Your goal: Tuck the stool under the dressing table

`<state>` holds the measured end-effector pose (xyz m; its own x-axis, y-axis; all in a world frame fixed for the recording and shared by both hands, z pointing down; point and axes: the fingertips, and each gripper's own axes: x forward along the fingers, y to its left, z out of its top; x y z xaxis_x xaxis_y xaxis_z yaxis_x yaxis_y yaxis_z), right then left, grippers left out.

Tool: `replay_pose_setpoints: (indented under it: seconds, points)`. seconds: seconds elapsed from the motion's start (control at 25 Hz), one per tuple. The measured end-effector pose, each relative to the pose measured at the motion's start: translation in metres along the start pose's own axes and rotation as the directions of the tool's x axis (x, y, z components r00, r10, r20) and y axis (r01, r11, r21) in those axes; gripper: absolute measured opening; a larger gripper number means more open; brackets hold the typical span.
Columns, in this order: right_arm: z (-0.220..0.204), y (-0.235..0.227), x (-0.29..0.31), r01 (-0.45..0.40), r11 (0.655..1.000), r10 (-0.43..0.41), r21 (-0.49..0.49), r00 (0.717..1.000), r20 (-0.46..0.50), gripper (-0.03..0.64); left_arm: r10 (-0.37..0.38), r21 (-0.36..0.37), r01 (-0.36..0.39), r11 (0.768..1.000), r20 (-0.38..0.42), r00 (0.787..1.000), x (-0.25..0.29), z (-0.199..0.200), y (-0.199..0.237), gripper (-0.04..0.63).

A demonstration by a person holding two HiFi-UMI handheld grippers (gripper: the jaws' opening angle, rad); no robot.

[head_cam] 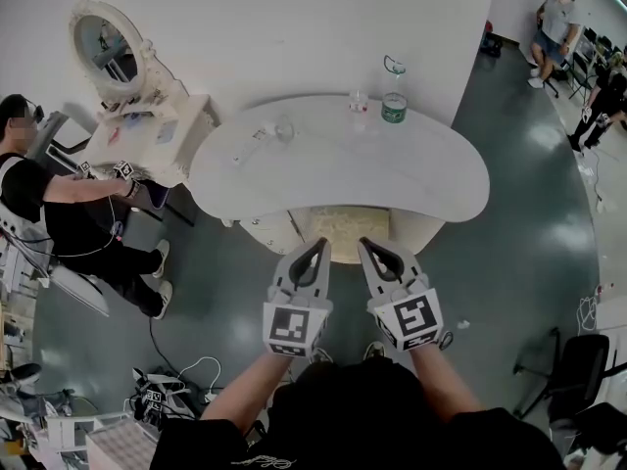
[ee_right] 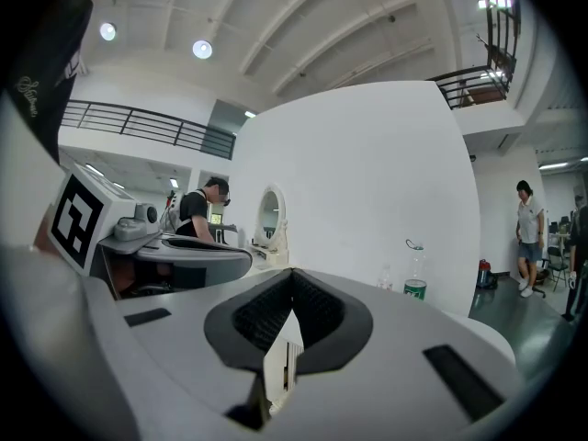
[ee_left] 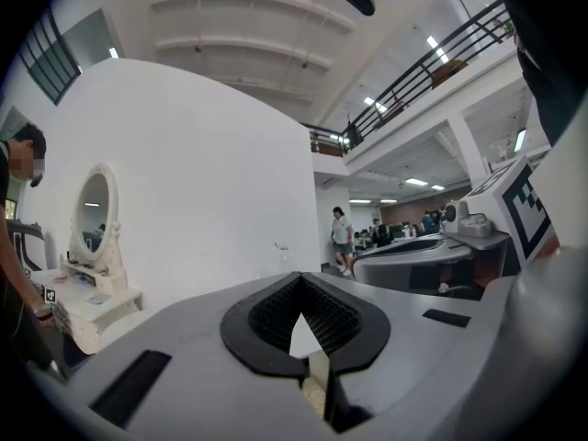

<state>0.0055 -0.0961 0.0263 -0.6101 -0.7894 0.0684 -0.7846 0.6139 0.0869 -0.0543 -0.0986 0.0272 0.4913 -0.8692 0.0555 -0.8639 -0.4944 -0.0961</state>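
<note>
A white kidney-shaped dressing table (head_cam: 431,169) stands against the white wall. The stool's beige padded seat (head_cam: 343,225) shows below the table's front edge, most of it hidden under the top. My left gripper (head_cam: 318,247) and right gripper (head_cam: 368,246) are held side by side just in front of the stool, pointing at it, apart from it. Both are shut with nothing between the jaws. In the left gripper view the left gripper (ee_left: 308,343) has its black pads together. The right gripper view shows the right gripper (ee_right: 283,361) the same way.
A water bottle (head_cam: 394,94) and a small glass (head_cam: 359,102) stand at the table's back edge. A second vanity with an oval mirror (head_cam: 106,45) is at the left, with a person (head_cam: 59,204) beside it. Cables (head_cam: 171,380) lie lower left, a black chair (head_cam: 578,360) lower right.
</note>
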Motion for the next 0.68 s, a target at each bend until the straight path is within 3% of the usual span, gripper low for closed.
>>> replay_pose_setpoints:
  seconds: [0.52, 0.68]
  points:
    - [0.007, 0.009, -0.004, 0.014, 0.999, -0.014, -0.039, 1.000, 0.010, 0.006, -0.013, -0.002, 0.013, 1.000, 0.010, 1.000, -0.006, -0.001, 0.001, 0.005]
    - [0.010, 0.015, -0.003, 0.003, 0.993, 0.000, -0.115, 1.000, 0.026, 0.006, -0.008, 0.000, 0.008, 1.000, 0.007, 1.000, -0.010, -0.005, 0.003, 0.005]
